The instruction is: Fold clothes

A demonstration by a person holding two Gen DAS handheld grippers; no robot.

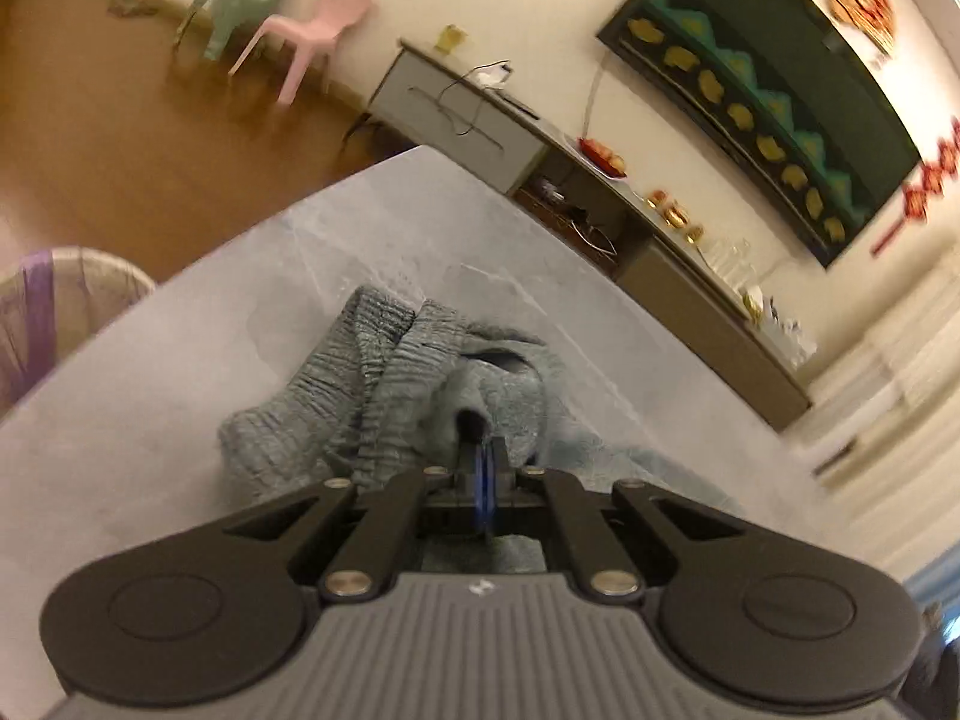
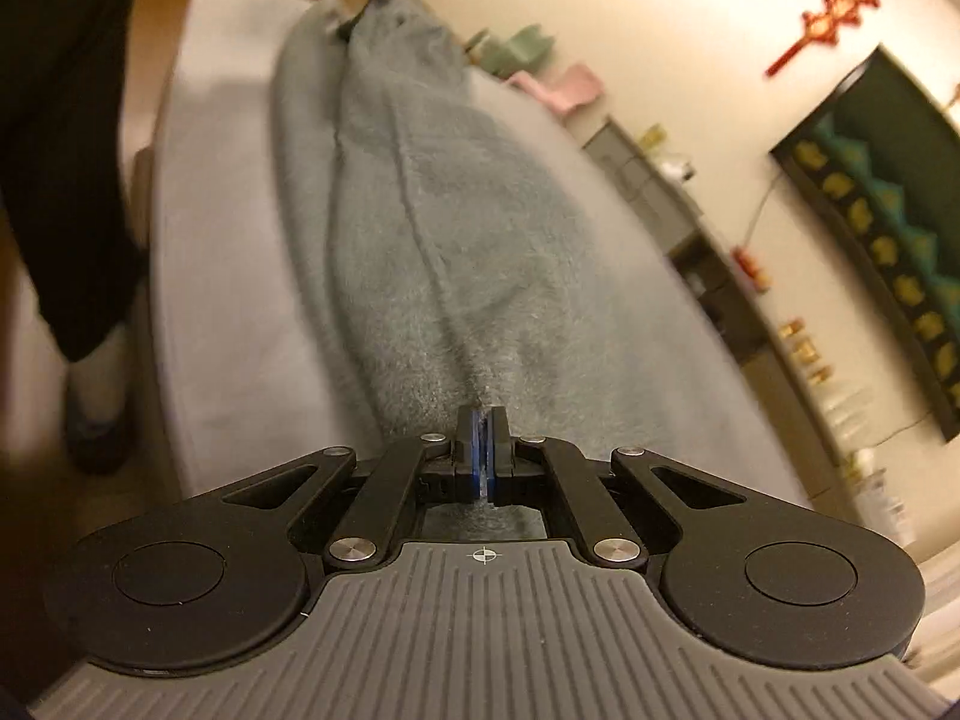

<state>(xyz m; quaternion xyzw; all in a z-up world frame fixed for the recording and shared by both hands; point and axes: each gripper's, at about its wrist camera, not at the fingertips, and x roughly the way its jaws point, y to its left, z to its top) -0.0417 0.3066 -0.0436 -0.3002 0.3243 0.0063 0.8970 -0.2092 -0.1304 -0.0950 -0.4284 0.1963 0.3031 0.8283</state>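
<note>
Both claws clamped on grey garment (image 2: 420,228), stretched over table (image 1: 150,420)

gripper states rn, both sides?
left gripper: closed, pinching the grey-blue garment.
right gripper: closed, pinching the same garment's fleecy fabric, which runs away from it across the table.

We saw a fuzzy grey-blue garment (image 2: 432,228) with ribbed cuffs on a pale grey marbled table (image 1: 180,420), plus pink (image 1: 312,30) and mint chairs (image 1: 246,0).
</note>
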